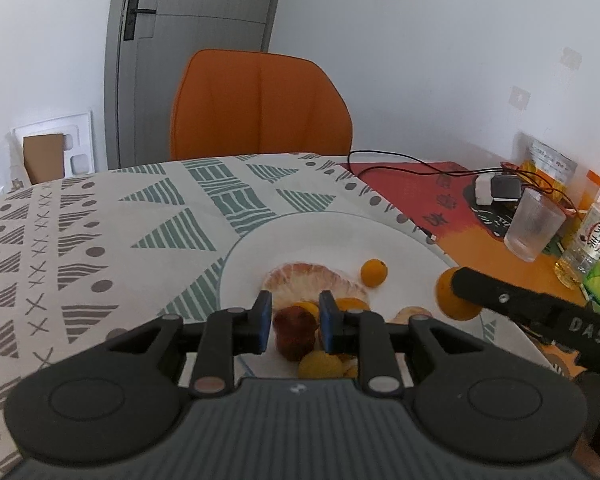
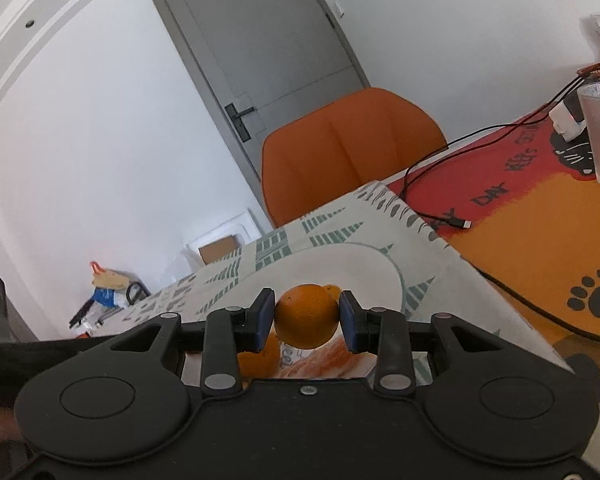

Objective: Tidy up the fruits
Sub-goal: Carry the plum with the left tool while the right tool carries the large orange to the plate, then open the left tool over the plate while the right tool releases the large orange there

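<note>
A white plate (image 1: 320,236) on the patterned tablecloth holds a pink pomelo segment (image 1: 312,280), a small orange fruit (image 1: 373,273), a dark red fruit (image 1: 294,330) and yellow fruits (image 1: 320,364). My left gripper (image 1: 294,322) hovers over the plate with its jaws part open around the dark red fruit, not clearly touching it. My right gripper (image 2: 306,318) is shut on an orange (image 2: 306,317) and holds it above the plate (image 2: 340,264). The orange also shows in the left wrist view (image 1: 446,292) at the plate's right rim.
An orange chair (image 1: 260,104) stands behind the table. To the right on a red and orange mat (image 1: 460,224) are a ribbed glass (image 1: 534,226), a bottle (image 1: 588,240), a charger (image 1: 496,188) and black cables (image 1: 400,164).
</note>
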`<state>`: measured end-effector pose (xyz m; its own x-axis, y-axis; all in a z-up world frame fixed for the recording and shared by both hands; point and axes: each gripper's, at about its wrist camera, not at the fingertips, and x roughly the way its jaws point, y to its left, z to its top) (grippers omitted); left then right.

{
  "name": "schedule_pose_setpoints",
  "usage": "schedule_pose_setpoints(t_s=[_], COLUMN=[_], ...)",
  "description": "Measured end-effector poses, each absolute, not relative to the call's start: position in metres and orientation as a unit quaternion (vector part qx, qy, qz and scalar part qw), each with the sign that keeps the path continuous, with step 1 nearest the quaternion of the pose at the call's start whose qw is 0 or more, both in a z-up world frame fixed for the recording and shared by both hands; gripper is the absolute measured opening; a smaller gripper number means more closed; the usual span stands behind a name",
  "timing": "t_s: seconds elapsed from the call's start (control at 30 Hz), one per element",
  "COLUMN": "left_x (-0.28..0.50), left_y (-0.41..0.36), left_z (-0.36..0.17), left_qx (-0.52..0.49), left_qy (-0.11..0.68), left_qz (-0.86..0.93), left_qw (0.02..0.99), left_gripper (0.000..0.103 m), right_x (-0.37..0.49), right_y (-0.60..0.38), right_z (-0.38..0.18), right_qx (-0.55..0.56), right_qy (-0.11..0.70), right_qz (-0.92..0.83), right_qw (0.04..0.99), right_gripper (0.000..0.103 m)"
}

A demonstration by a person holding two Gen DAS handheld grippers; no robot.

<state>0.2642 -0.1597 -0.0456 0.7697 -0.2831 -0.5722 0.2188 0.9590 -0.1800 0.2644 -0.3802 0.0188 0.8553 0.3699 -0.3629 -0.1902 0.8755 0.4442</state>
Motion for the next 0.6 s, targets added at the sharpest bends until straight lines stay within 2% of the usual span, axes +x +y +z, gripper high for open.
schedule_pose_setpoints(t_s=[0.33,0.43,0.6], left_x=[0.264,0.258,0.248], left_y=[-0.151,-0.145,-0.131], left_z=[-0.048,-0.045,-0.04], left_qx=[-0.064,-0.068,-0.075], left_qy=[0.322,0.317,0.311], left_qz=[-0.127,-0.122,-0.111], left_qw=[0.936,0.938,0.941], left_gripper=[0.027,0.031,0.042], right_x=[0.266,0.267,0.263], right_y=[-0.374,-0.371,-0.365], right_z=[0.015,0.015,0.016], right_qx=[0.192,0.181,0.169], right_qy=[0.235,0.231,0.228], right_qz=[0.15,0.147,0.147], right_qw=[0.941,0.945,0.948], right_gripper=[0.035,0.039,0.044])
